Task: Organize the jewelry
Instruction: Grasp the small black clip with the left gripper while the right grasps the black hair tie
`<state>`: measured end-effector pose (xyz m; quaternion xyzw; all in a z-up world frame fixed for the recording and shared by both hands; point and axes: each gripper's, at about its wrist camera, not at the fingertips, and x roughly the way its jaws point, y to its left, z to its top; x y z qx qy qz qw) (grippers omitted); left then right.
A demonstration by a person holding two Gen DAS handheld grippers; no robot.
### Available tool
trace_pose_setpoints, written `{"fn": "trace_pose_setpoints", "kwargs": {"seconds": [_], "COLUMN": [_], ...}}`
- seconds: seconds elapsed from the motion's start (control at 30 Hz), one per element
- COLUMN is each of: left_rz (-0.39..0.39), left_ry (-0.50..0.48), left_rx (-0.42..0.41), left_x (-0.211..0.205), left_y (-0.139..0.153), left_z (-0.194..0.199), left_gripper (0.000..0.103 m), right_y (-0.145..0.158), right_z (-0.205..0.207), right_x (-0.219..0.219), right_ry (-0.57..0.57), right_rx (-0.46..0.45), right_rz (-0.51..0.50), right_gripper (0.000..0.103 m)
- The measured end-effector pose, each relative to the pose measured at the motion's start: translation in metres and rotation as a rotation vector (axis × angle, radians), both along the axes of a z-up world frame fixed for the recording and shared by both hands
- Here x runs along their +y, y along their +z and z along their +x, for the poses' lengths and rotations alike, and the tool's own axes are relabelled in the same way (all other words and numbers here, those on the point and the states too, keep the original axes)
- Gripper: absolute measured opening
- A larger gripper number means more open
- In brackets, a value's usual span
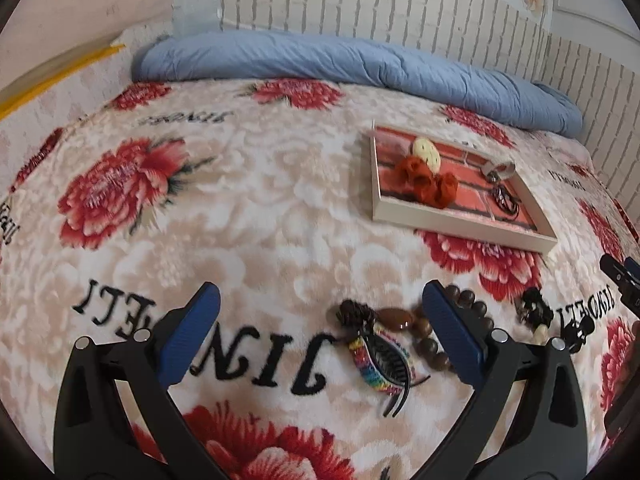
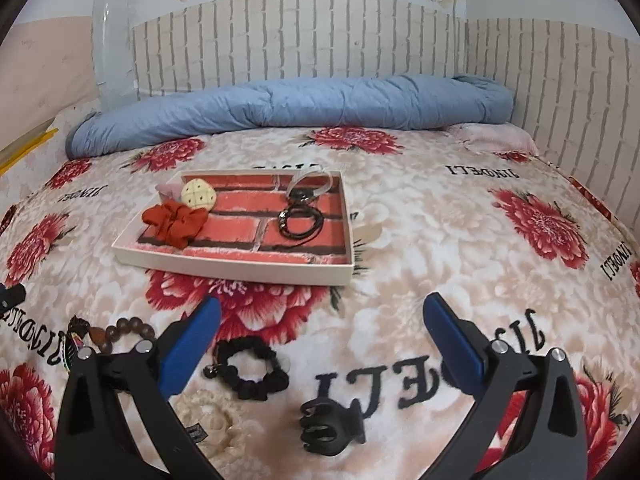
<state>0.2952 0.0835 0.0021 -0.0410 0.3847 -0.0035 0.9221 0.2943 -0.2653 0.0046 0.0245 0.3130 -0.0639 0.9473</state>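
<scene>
Both sets of jaws stand apart, empty. Black scrunchie [image 2: 249, 368] lies on the bed between the right gripper [image 2: 322, 340] jaws: likely soft, light; pinch across its band. Claw clip [image 2: 332, 426] nearer: probably rigid, slippery. Tray [image 2: 240, 266] lies beyond.

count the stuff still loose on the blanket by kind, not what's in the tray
Bead bracelets: 1, brown wooden beads
Woven bands: 1, rainbow
Scrunchies: 2, black, cream
Claw clips: 2, black and
Total: 6, counting only what can be told apart; the dark tangle by the beads is unclear.
</scene>
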Motion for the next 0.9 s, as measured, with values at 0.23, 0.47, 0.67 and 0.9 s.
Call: {"fn": "trace_pose_setpoints", "kwargs": {"seconds": [0.23, 0.47, 0.67, 0.9], "left_rz": [0.013, 0.028, 0.031, 0.004], "left_ry": [-0.015, -0.031, -0.05, -0.047], "left_rx": [0.034, 0.054, 0.074, 0.11], "left_x": [-0.007, -0.014, -0.019, -0.01], "left_y": [-0.019, -0.029, -0.035, -0.038], "left_z": [0.001, 0.004, 0.008, 0.027], "left_gripper": [0.097, 0.093, 0.089, 0.077], "right_y": [-0.014, -0.023, -0.028, -0.037], "right_z": [0.006, 0.01, 0.015, 0.022], "right_x": [0.013, 0.023, 0.028, 0.037], "right_ry": [0.031, 0.062, 0.092, 0.118], "right_rx": [0.032, 0.054, 0.093, 0.141], "right_rz": [0.006, 0.0, 0.017, 0.028], "right_gripper": [0.099, 0.093, 0.076, 0.061]}}
